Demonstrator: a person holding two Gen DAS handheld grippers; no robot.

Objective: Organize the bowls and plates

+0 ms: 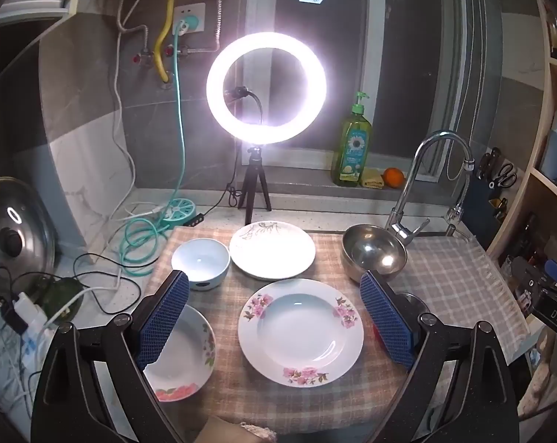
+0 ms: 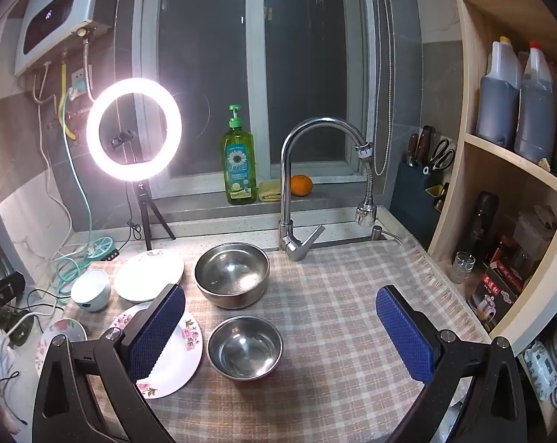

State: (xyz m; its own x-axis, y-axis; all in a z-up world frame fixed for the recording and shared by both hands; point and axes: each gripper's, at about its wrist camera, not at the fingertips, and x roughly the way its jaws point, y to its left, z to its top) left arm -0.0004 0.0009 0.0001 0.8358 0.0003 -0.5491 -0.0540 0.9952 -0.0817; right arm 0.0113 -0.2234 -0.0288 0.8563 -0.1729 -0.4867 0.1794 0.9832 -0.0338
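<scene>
A checked cloth point(image 2: 334, 313) carries everything. The pink-flowered plate point(image 1: 300, 332) lies nearest, between the spread left gripper point(image 1: 278, 321) pads; behind it a plain plate point(image 1: 272, 249), white bowl point(image 1: 201, 263), steel bowls point(image 2: 232, 273). The right gripper point(image 2: 282, 332) gapes empty.

Ring light point(image 1: 266, 88) (glaring) before dark window point(image 2: 297, 55).

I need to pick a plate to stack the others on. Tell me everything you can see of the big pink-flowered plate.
The pink-flowered plate is round, white and glossy, apparently ceramic, with a wide flat rim and a shallow well. Three pink blossom sprays with green leaves sit on the rim. It lies flat, upright and empty on the checked cloth, touching nothing else that shows. No chips or cracks are visible.
</scene>
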